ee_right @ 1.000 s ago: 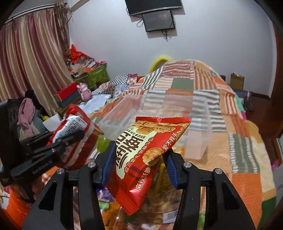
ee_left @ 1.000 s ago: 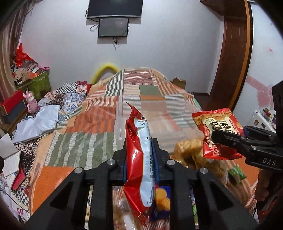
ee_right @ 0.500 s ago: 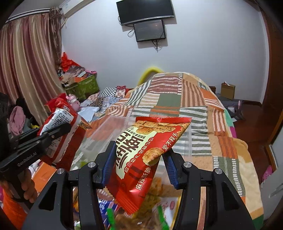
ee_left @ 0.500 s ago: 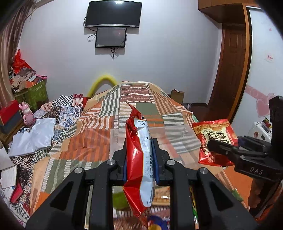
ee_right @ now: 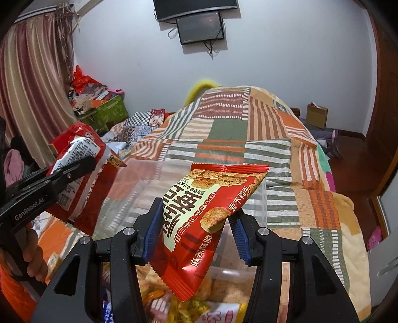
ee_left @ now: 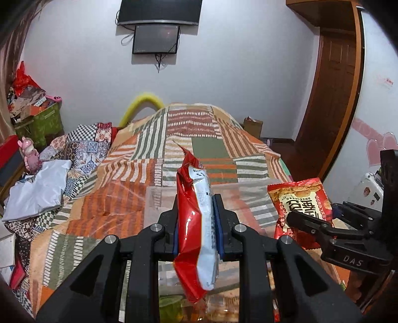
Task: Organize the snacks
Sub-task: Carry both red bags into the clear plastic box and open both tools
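Observation:
My left gripper (ee_left: 196, 218) is shut on a red and white snack bag (ee_left: 197, 223), held edge-on above a clear plastic bin (ee_left: 154, 198) on the bed. My right gripper (ee_right: 196, 226) is shut on a red cracker bag with Chinese print (ee_right: 206, 213), held above the same clear bin (ee_right: 258, 211). The right gripper and its cracker bag (ee_left: 301, 206) show at the right of the left wrist view. The left gripper's bag (ee_right: 79, 159) shows at the left of the right wrist view. More snack packets (ee_right: 189, 300) lie below my grippers.
A patchwork bedspread (ee_left: 199, 139) covers the bed. Clothes and a pale bag (ee_left: 39, 191) lie along its left side, with green boxes (ee_left: 42, 124) and a curtain beyond. A wooden door (ee_left: 333, 99) stands at right. A TV (ee_left: 159, 12) hangs on the far wall.
Both grippers have risen and tilted up with their bags. The snack pile has dropped toward the bottom edge, and the clear bin now lies under and ahead of the bags.

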The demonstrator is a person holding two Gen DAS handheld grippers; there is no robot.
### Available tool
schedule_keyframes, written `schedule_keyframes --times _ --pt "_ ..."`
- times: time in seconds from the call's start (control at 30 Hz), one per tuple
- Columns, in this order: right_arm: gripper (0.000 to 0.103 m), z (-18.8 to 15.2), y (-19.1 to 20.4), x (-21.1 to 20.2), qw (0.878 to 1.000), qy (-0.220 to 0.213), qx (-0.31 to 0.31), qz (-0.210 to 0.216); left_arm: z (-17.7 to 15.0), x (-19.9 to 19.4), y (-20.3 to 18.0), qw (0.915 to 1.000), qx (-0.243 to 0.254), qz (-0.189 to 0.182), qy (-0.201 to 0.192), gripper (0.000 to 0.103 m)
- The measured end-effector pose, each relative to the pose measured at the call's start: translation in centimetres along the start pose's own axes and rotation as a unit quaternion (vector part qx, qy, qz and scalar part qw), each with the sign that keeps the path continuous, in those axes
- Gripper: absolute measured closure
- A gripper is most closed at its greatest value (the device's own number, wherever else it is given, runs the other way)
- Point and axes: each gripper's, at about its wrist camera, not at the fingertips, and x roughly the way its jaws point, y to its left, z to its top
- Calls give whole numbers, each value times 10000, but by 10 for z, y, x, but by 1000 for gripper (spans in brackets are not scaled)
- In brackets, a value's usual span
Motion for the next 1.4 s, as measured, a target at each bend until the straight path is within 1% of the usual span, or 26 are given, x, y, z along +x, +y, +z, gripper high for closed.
schedule_keyframes --times 0.17,0.37,0.5,0.6,0.63,0.7,0.87,1.0,1.17,1.23,1.37,1.4 --pt "55 -1 -2 16 9998 193 41 9 -2 20 -1 9998 -3 50 189 82" --pt "55 -3 -1 33 9990 450 53 65 -2 34 0 9992 -19 35 407 81" --pt "54 -7 2 42 9978 657 14 101 -4 42 -1 9983 -13 223 547 81" --pt "54 -10 3 45 9971 754 -1 89 -6 47 2 9972 -106 218 706 78" --pt "53 -10 2 45 9969 778 9 89 -7 49 4 9967 -158 198 766 74" --pt "54 -9 2 42 9972 737 14 88 -8 49 6 9963 -214 159 821 69" --pt "53 -5 3 33 9981 611 -9 52 -9 40 3 9969 -195 119 753 69" --pt "53 -5 3 22 9986 527 -3 57 -9 26 -2 9976 -108 138 673 64" --pt "41 -6 6 -1 9995 310 -22 23 -12 -2 -6 9986 -40 184 504 55" --pt "39 -8 8 -11 9997 231 -60 -12 -14 -12 -7 9988 -39 184 458 51" --pt "36 -14 9 -27 9998 147 -94 -51 -22 -35 -7 9990 -11 245 373 47" --pt "35 -17 9 -32 9998 128 -102 -70 -24 -39 -6 9990 -13 262 362 44"
